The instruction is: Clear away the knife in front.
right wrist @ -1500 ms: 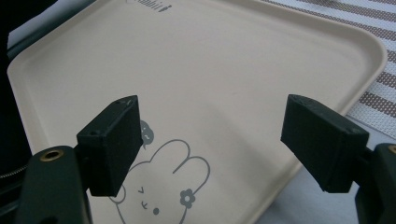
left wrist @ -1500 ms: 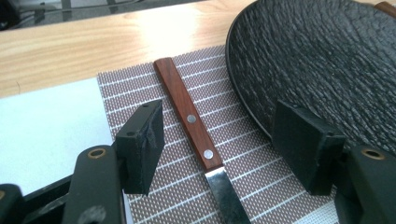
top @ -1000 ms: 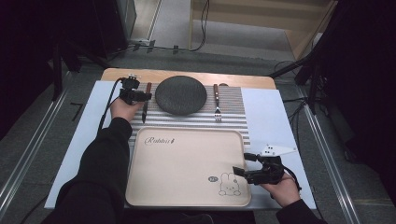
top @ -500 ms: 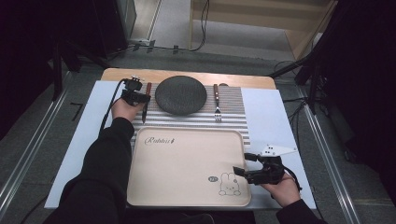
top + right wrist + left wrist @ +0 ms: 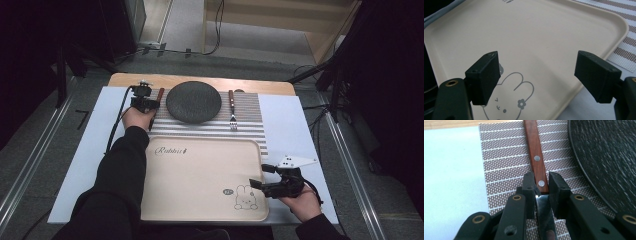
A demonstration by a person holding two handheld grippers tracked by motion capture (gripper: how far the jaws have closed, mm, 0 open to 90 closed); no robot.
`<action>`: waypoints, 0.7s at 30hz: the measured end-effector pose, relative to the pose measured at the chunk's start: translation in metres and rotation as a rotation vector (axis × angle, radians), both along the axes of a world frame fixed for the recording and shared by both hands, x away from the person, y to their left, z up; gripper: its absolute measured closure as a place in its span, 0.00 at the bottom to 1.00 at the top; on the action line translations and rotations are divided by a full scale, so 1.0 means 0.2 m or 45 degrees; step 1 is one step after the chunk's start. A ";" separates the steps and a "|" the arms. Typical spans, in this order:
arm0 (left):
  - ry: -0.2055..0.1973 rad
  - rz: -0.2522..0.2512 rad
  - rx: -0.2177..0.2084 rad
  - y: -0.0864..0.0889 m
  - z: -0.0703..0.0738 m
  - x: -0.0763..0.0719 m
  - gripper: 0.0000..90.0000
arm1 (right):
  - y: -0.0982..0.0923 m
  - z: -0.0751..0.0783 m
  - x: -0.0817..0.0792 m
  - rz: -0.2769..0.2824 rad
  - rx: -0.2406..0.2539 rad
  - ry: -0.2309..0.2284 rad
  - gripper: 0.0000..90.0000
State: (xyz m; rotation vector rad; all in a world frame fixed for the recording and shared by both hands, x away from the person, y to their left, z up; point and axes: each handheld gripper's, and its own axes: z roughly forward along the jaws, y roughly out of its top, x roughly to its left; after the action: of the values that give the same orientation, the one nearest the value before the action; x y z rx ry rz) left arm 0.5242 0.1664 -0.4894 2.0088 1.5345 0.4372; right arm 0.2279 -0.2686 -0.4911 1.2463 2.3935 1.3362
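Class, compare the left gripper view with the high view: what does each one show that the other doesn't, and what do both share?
Left gripper view: two rivets in the knife's wooden handle, and the jaws, just closing, on either side of it.

High view: the fork, the beige tray, and the right gripper open over the tray.

Both: the knife, dark plate and striped mat.

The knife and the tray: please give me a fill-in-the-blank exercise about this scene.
1. The left gripper has its jaws around the ____ of the knife.
2. The fork lies to the ____ of the plate in the high view.
3. The tray shows a drawing of a ____.
4. The jaws of the right gripper are ____.

Missing words: handle; right; rabbit; open
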 end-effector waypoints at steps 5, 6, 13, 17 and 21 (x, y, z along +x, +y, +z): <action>0.023 0.030 0.001 -0.01 0.01 0.01 0.86 | 0.00 0.00 0.00 -0.001 0.000 -0.001 0.21; 0.026 0.029 -0.015 0.00 0.01 0.01 0.86 | 0.00 0.00 0.00 -0.002 0.000 0.001 0.21; 0.018 0.010 -0.132 0.07 0.08 0.01 0.86 | -0.01 0.00 0.00 -0.004 0.008 0.000 0.21; -0.011 -0.020 -0.178 0.10 0.16 0.01 0.86 | -0.01 0.00 0.00 -0.005 0.009 -0.003 0.21; -0.039 -0.068 -0.208 0.10 0.22 -0.02 0.86 | -0.01 0.01 0.00 -0.005 0.009 -0.004 0.21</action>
State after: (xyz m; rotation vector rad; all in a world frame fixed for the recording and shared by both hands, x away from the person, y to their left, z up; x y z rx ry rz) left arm 0.5202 0.1872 -0.4454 1.9038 1.4461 0.3094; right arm 0.2277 -0.2704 -0.4899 1.2489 2.3851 1.3455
